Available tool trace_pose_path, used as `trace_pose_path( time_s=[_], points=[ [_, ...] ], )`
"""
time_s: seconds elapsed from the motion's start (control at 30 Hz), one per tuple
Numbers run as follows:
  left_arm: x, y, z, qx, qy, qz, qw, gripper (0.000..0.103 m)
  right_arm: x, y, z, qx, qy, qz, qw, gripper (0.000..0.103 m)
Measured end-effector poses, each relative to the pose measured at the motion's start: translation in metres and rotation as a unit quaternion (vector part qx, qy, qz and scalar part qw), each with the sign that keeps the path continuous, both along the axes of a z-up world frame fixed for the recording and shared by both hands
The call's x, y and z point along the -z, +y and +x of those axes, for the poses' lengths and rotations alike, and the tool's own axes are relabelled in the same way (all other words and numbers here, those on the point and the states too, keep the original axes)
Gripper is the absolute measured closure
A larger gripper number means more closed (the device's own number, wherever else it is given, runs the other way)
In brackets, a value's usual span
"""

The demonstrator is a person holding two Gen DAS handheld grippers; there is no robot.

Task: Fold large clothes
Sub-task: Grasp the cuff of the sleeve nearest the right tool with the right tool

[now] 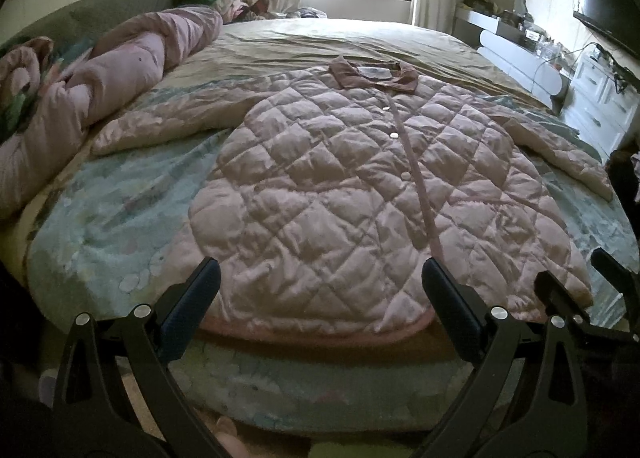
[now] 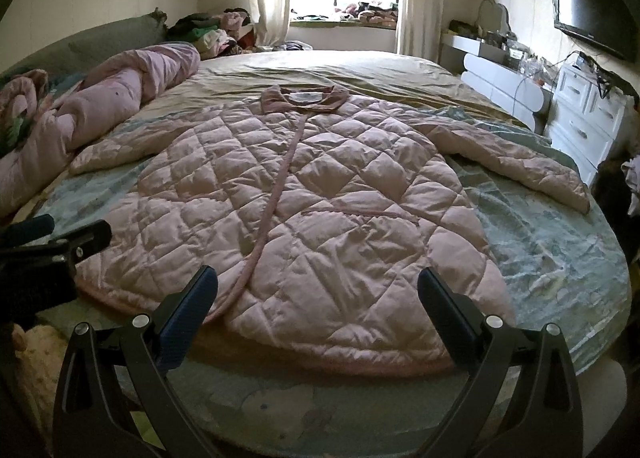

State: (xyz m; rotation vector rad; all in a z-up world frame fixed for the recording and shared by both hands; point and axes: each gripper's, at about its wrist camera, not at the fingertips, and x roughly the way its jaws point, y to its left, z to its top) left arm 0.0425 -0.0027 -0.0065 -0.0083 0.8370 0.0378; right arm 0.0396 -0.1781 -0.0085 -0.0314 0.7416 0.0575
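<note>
Wide bed [image 1: 360, 38] with an olive sheet and a pale blue-green patterned blanket [image 1: 120, 218] fills both views; a rolled pink duvet [image 1: 120, 62] lies along its left side, well apart from the work. Spread flat on the blanket, front up and buttoned, is the large pale-pink diamond-quilted padded coat [image 1: 340, 186], brown collar [image 1: 372, 76] toward the window, hem at the near edge of the bed, both sleeves angled outward: the left sleeve [image 1: 160, 126] toward the duvet, the right sleeve [image 2: 520, 166] toward the white drawers. A darker pink placket strip [image 2: 276, 194] runs collar to hem. The left hand-held gripper [image 1: 320, 298] hovers just above the hem, fingers spread wide, holding nothing; the right hand-held gripper [image 2: 318, 302] likewise hangs over the hem, spread and empty. Judgement: folding not yet begun. The coat looks light but bulky, soft and springy, with a slick shell likely to slide; a pinch on thick seamed edges, cuff or hem corner, should hold better than on the puffed panels.
</note>
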Motion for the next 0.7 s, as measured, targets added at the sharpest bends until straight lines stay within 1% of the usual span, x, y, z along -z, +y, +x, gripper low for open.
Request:
trace_pose_path(
  time_s=[0.27, 0.37, 0.47, 0.57, 0.7],
  points=[
    [0.003, -0.007, 0.056, 0.012, 0.017, -0.002, 0.9998, 0.009, -0.002, -0.026, 0.048, 0.027, 0.004, 0.006, 1.0, 0.004],
    [0.004, -0.014, 0.08, 0.018, 0.02, 0.007, 0.9996, 0.009, -0.005, -0.044, 0.073, 0.043, 0.006, 0.011, 0.999, 0.004],
    [0.005, -0.022, 0.103, 0.023, 0.025, 0.014, 0.9993, 0.009, -0.009, -0.064, 0.095, 0.067, 0.004, 0.005, 0.998, 0.004],
    [0.007, -0.029, 0.125, 0.031, 0.031, 0.008, 0.999, 0.009, -0.009, -0.085, 0.114, 0.09, 0.009, 0.002, 0.996, 0.004],
    [0.01, -0.036, 0.152, 0.04, 0.046, -0.009, 0.9981, 0.009, -0.005, -0.12, 0.14, 0.118, 0.028, 0.025, 0.992, 0.004]
  ],
)
